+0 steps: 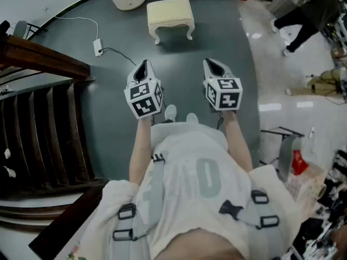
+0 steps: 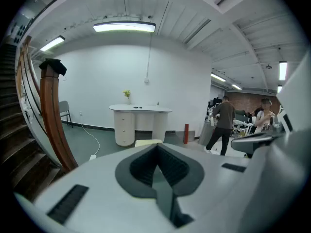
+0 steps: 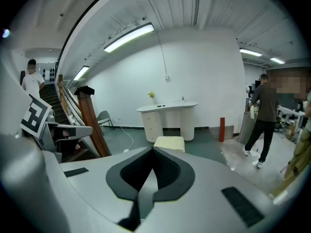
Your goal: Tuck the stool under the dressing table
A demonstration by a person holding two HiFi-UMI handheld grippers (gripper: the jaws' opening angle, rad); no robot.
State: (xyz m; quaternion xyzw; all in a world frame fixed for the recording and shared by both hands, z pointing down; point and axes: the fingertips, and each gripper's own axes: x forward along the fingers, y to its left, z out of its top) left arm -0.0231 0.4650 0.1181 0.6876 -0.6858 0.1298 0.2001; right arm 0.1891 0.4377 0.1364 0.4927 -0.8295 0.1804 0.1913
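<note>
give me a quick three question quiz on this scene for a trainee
1. True or false: the stool stands out in front of the dressing table, not yet under it.
2. The left hand-held gripper and the right hand-held gripper are: A) open, B) shut and empty, C) shut on the stool.
3. Fill in: in the head view, the staircase lies to the person's ____.

Key: 1 true; 2 B; 3 left.
</note>
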